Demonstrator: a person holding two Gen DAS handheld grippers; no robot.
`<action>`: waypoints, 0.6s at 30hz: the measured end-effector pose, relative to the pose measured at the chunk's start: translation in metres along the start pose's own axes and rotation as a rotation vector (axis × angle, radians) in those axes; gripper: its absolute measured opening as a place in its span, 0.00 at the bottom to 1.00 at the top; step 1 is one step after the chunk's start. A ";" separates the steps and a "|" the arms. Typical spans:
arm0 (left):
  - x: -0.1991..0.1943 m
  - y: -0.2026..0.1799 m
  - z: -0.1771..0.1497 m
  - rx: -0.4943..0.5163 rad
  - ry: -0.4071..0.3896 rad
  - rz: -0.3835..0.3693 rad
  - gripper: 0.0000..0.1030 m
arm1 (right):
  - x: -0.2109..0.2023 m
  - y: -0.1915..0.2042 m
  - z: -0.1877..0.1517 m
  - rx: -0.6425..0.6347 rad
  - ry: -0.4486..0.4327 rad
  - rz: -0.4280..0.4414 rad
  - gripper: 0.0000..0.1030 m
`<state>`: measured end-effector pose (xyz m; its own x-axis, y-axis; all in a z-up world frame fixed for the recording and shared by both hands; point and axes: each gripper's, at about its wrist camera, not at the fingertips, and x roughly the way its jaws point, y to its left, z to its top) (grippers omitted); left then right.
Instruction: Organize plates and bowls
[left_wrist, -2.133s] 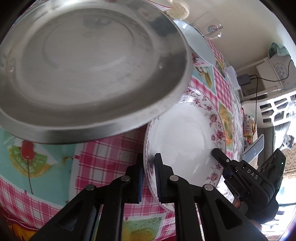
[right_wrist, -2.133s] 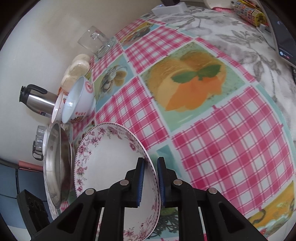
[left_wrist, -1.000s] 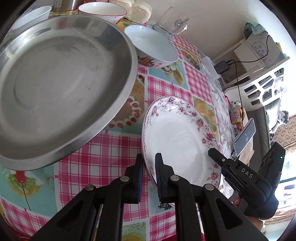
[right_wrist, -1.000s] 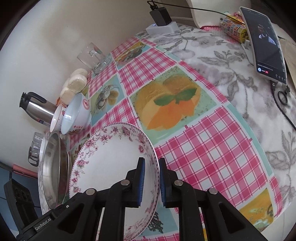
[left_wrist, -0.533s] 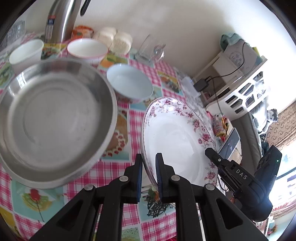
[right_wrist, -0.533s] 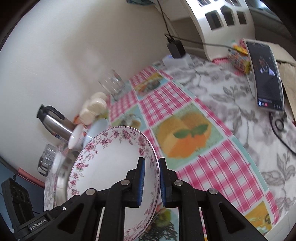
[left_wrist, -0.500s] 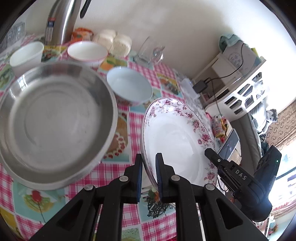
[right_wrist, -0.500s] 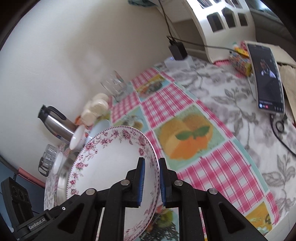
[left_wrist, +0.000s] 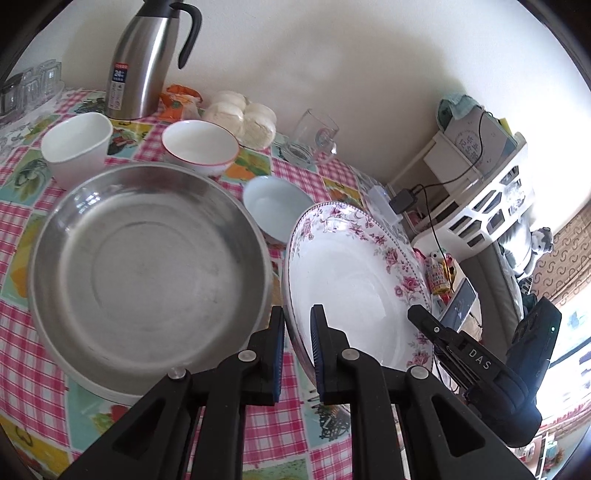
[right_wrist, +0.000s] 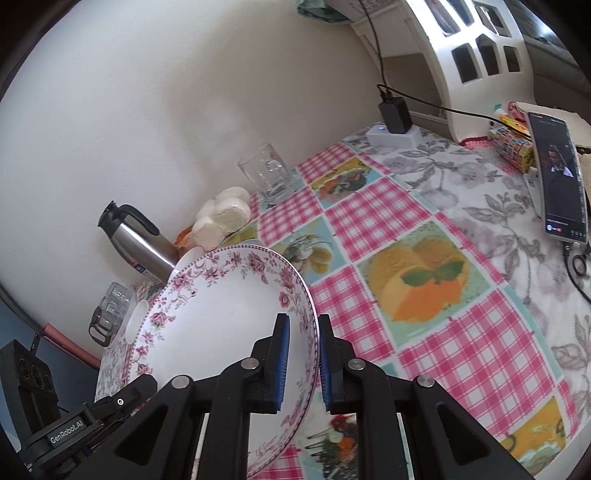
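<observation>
Both grippers hold one white floral plate (left_wrist: 351, 273) clear of the table, tilted. My left gripper (left_wrist: 297, 332) is shut on its near rim. My right gripper (right_wrist: 301, 341) is shut on the opposite rim of the floral plate (right_wrist: 221, 310). The right gripper's body shows in the left wrist view (left_wrist: 476, 360). A large steel dish (left_wrist: 147, 266) lies on the table left of the plate. A pale blue bowl (left_wrist: 275, 205), a red-rimmed white bowl (left_wrist: 199, 147) and a white cup-like bowl (left_wrist: 75, 146) stand behind it.
A steel thermos jug (left_wrist: 142, 59), white buns (left_wrist: 243, 118), a glass mug (left_wrist: 314, 136) and small glasses (left_wrist: 29, 83) line the wall. A phone (right_wrist: 561, 177), a charger (right_wrist: 393, 120) and a white rack (left_wrist: 491, 195) are to the right. The checked tablecloth (right_wrist: 424, 302) covers the table.
Both grippers have lifted the floral plate up off the table and tilted it. The steel dish and bowls now lie lower and farther in view.
</observation>
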<state>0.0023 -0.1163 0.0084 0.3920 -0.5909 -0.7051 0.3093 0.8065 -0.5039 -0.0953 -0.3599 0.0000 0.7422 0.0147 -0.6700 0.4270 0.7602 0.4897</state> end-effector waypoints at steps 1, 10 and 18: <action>-0.002 0.003 0.002 -0.003 -0.005 0.002 0.14 | 0.001 0.004 -0.001 0.000 -0.001 0.005 0.15; -0.018 0.038 0.014 -0.061 -0.041 0.028 0.14 | 0.014 0.037 -0.009 -0.026 0.019 0.028 0.15; -0.030 0.068 0.022 -0.100 -0.062 0.060 0.14 | 0.032 0.068 -0.021 -0.060 0.056 0.044 0.15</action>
<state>0.0311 -0.0443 0.0063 0.4610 -0.5392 -0.7048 0.1966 0.8366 -0.5114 -0.0530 -0.2940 -0.0001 0.7286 0.0836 -0.6798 0.3619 0.7957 0.4857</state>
